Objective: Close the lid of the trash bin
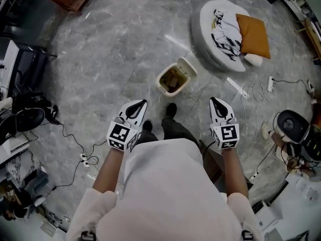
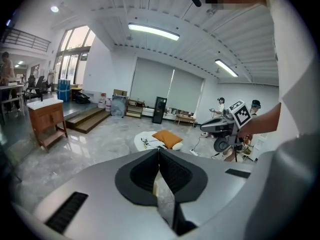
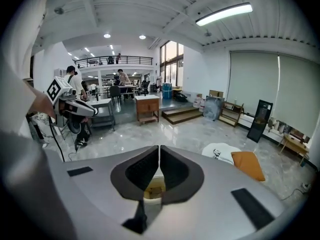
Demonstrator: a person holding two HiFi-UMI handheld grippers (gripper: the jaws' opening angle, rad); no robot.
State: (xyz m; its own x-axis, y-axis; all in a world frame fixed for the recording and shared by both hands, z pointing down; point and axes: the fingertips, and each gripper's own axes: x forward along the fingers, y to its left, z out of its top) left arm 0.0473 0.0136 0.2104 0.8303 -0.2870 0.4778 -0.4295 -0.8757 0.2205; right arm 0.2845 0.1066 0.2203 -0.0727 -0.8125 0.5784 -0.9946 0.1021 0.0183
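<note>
Marble floor (image 1: 115, 44) ringing trash bin (image 1: 161, 82), lid (image 1: 187, 67) up, left claw (image 1: 141, 103), right claw (image 1: 213, 101) closed

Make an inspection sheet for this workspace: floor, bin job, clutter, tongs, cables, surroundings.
Surface: glossy grey marble floor.
Job's things: bin stands ahead of the person's feet; lid tipped back, so it is open; brownish contents inside.
Clutter: round white cushion holding an orange pillow and a patterned cloth.
Tongs: left tongs and right tongs both shut, empty, short of the bin.
Cables: loose cables on the floor at right; power strip with its lead at left.
Surroundings: wooden cabinet, steps, desks and people farther off.
</note>
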